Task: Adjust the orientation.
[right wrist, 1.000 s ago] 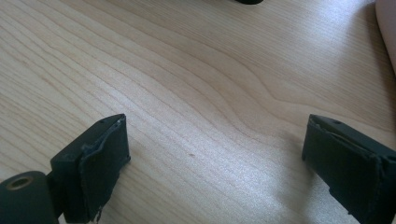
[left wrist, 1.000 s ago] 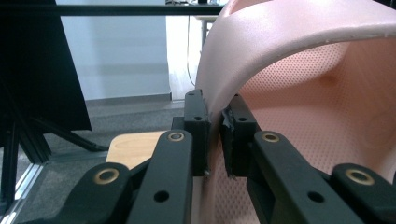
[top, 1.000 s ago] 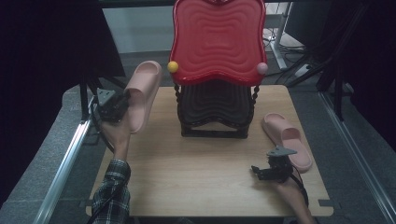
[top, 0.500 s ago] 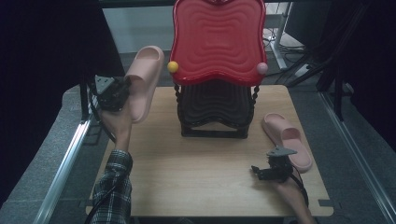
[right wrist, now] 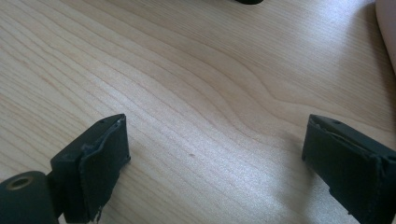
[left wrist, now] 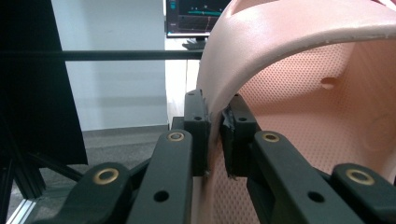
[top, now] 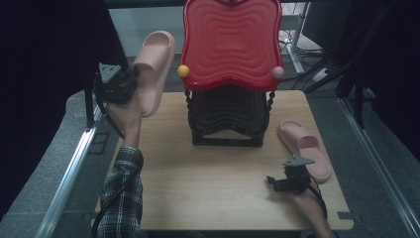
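Pink slipper held aloft by left claw, second slipper left on table.

The wooden table [top: 218, 188] was seen carrying a black tiered rack [top: 227, 116] topped by a red wavy tray [top: 230, 42]. The held slipper [top: 154, 69] was raised off the table's left edge, beside the tray, toe end up. It was judged light, soft foam, bendy and a little grippy, so best taken at the strap edge or sidewall. The left claw [left wrist: 215, 135] was clamped nearly closed on the thin strap edge. The other slipper [top: 304, 148] was lying flat at the table's right side, just beside the right claw [top: 287, 182], whose jaws were spread wide over bare wood with nothing between them. The rack's shelves were mostly hidden under the tray; the held slipper's sole could not be made out.
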The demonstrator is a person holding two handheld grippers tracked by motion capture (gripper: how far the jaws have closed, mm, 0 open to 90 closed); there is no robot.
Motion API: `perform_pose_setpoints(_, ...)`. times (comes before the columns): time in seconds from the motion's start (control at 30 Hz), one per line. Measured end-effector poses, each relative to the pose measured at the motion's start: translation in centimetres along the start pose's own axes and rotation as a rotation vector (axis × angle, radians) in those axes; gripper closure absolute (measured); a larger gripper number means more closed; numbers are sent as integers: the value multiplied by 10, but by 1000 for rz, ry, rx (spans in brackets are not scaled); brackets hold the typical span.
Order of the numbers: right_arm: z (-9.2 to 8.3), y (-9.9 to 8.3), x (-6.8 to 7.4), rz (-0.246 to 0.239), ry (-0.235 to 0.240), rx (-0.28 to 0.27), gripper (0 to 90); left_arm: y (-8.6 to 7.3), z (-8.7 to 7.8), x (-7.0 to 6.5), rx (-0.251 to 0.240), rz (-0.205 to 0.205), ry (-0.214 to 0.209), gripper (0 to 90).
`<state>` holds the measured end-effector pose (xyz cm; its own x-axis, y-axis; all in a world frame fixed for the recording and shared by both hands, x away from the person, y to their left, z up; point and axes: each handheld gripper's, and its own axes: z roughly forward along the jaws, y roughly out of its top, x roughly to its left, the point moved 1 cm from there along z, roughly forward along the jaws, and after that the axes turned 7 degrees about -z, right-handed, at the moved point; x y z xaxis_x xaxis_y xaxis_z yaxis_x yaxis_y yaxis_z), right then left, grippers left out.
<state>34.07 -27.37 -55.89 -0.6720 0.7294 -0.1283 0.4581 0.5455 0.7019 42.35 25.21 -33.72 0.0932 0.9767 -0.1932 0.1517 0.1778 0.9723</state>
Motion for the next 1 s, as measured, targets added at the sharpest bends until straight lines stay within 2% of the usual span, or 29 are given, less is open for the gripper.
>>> perform_pose_setpoints(0.23,0,0,0,0,0,0,73,17,5,-9,-23,-1,1,818)
perform_pose_setpoints(0.27,0,0,0,0,0,-1,72,24,6,-12,-31,0,5,818)
perform_pose_setpoints(0.4,0,0,0,2,1,0,73,37,9,-18,-45,-5,14,818)
perform_pose_setpoints(0.57,0,0,0,1,0,0,72,46,13,-23,-60,-13,25,818)
perform_pose_setpoints(0.77,0,0,0,2,1,0,72,58,23,-31,-70,-50,13,817)
perform_pose_setpoints(1.0,0,0,0,3,2,1,73,75,34,-44,-81,-29,30,813)
